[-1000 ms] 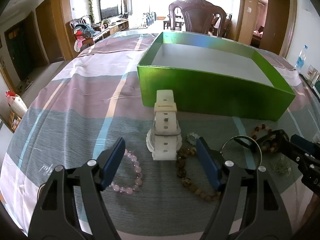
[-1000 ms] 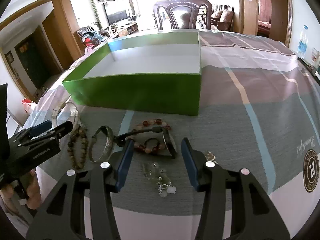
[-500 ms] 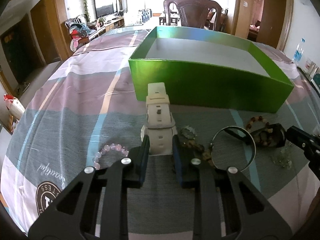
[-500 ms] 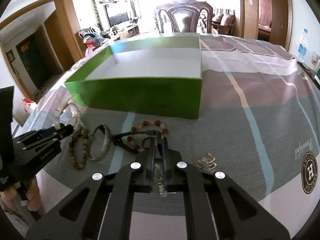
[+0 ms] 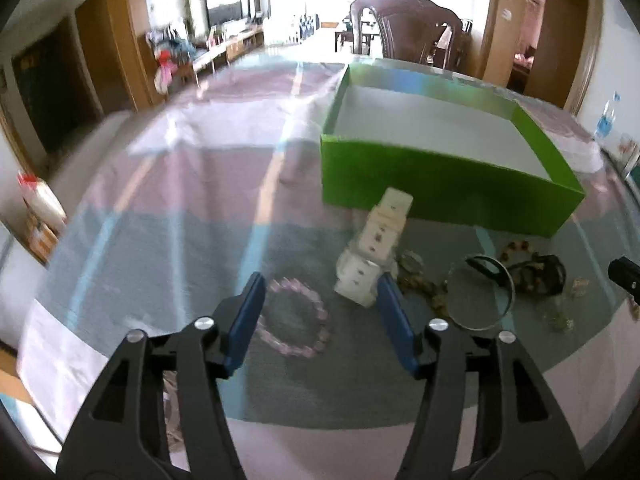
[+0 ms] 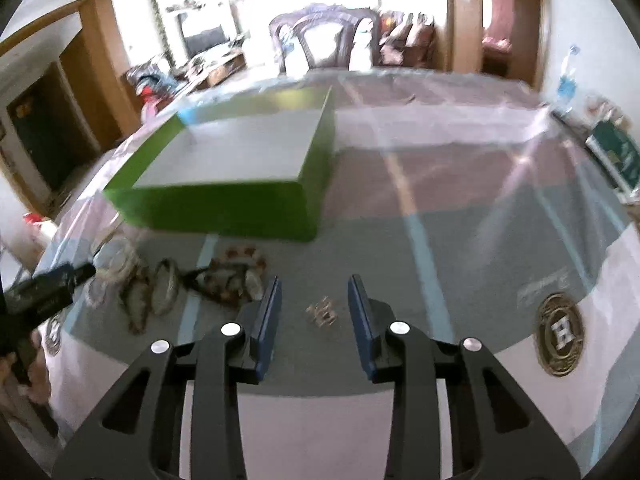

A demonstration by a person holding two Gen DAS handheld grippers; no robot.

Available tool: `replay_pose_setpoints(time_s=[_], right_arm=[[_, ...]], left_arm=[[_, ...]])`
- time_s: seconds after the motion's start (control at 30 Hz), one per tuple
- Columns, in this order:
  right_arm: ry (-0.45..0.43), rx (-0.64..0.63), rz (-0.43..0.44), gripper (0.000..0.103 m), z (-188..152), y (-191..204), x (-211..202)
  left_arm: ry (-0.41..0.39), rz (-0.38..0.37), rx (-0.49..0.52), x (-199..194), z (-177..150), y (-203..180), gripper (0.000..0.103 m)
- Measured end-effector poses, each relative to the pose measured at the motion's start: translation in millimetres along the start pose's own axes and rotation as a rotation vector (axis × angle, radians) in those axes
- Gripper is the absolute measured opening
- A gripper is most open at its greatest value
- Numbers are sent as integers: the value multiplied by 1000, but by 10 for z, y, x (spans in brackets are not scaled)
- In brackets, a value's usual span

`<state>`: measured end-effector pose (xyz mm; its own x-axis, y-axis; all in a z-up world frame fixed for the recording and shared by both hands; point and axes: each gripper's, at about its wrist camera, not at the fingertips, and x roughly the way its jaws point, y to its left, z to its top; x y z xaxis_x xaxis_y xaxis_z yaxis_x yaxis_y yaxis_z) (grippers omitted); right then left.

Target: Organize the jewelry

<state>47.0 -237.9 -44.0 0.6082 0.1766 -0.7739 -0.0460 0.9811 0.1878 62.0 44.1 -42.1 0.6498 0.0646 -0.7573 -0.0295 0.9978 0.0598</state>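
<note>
A: Location of jewelry?
B: Spread on table (image 5: 168,248), near side of green box (image 5: 440,184). White watch (image 5: 374,254) lying just in front of box wall, strap end toward box. Pink bead bracelet (image 5: 294,322) flat on cloth, left of watch, apart from it. Silver bangle (image 5: 480,296) right of watch, brown bead strand (image 5: 424,286) between the two. Dark bead cluster (image 5: 536,268) beyond bangle; contact between them not resolvable.

A: Left gripper (image 5: 320,320)?
B: Jaws spread wide, nothing pinched. Pink bracelet between the blue pads; right pad (image 5: 394,320) just beside watch body, contact not resolvable because of blur.

A: Right gripper (image 6: 314,314)?
B: Jaws spread, nothing pinched. Small metallic piece (image 6: 322,314) on cloth between the pads, apart from both. Bead cluster and bangle (image 6: 164,290) off to the left, near the left tool's tip.

A: Box content?
B: White floor visible, no items seen inside.

A: Surroundings?
B: Striped cloth over table, round emblem (image 6: 560,334) printed at right. Dark wooden chair (image 5: 408,28) behind table.
</note>
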Motion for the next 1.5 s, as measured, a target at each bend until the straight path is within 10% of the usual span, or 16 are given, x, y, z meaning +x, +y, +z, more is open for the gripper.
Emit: replay_pose_setpoints(time_s=[0.4,0.5,1.27,1.5], right_arm=[[112,-91,64,34,97,318,575],[107,-106,60,17,73,322,612],[-20,-249,-97,7,140,537,143],[83,-157,76,43,117,532,291]], left_arm=[[22,-42,156,296,184,-275,67],[46,-39,138,406,195,-285,25],[-4,-108,103,-96,94,-190,26],[-13,-100,111,-107,64,-201,25]])
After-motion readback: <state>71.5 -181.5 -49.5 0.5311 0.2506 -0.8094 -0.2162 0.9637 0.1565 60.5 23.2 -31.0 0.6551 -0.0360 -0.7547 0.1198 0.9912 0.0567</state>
